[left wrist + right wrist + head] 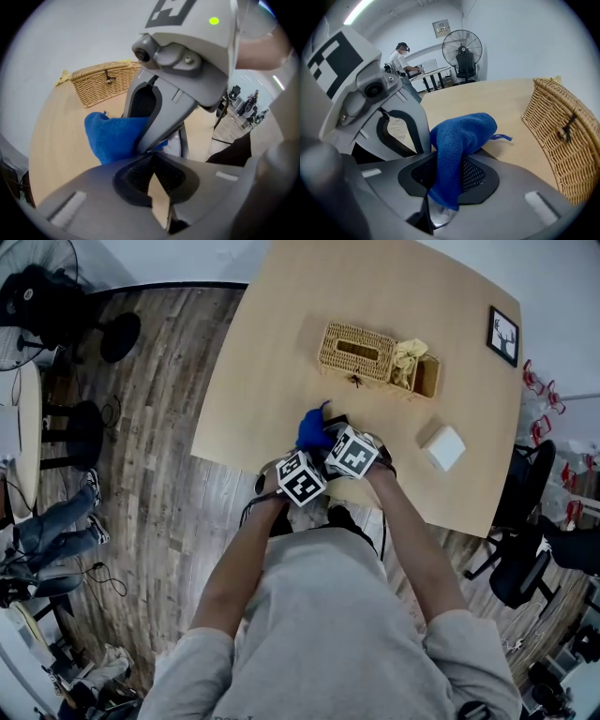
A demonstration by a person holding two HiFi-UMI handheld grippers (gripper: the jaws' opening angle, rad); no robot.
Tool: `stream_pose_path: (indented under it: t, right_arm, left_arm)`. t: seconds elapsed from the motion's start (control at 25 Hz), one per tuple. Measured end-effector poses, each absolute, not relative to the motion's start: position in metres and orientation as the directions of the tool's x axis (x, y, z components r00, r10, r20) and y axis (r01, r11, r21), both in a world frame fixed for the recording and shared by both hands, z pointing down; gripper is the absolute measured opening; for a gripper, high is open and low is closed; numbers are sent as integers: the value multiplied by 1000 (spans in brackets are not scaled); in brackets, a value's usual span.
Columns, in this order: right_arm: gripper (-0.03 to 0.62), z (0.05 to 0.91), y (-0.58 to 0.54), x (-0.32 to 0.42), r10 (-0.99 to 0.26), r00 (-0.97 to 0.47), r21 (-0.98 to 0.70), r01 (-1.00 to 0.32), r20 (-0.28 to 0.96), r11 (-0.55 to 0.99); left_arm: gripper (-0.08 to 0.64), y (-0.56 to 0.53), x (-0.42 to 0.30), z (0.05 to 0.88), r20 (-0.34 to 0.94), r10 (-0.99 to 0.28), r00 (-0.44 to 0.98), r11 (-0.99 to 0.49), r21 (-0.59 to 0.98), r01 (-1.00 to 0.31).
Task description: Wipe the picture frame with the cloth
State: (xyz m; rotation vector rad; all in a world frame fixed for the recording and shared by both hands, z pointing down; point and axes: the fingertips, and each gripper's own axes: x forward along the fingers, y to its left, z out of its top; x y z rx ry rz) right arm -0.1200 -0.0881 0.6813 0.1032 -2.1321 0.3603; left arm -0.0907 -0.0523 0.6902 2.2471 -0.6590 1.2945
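My right claw (445, 176) pinches the blue cloth (461, 133), which bunches up just ahead of its tips, above the table (272, 352). My left claw (152, 159) is pressed together on nothing and sits just beside the right one, with the cloth in front of it. The wicker basket (356, 352) stands ahead of both claws. The picture frame (503, 336) sits well apart from them, far ahead and to the right, near the table's corner.

My jaws are matt grey plastic, the cloth (461, 140) nubbly blue fabric, the worktop (281, 352) smooth pale wood, the basket (562, 136) rough wicker
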Motion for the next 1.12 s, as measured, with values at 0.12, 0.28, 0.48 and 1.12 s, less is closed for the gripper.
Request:
stream_pose_path:
  t: [0.12, 0.28, 0.48, 1.12]
  right_arm:
    - [107, 683, -85, -115, 41, -544, -195, -229, 838, 954]
    - [107, 684, -82, -110, -6, -525, -160, -270, 851, 949]
    - [107, 684, -74, -99, -68, -514, -152, -373, 855, 915]
    - [106, 683, -36, -84, -185, -463, -193, -654, 867, 732]
  left_arm:
    - [52, -52, -92, 690, 881, -173, 441, -783, 149, -603]
    - [52, -53, -91, 687, 872, -170, 460, -788, 160, -594]
    - [52, -52, -90, 686, 869, -162, 468, -797, 165, -581]
    - [52, -52, -93, 684, 847, -149, 511, -808, 193, -556]
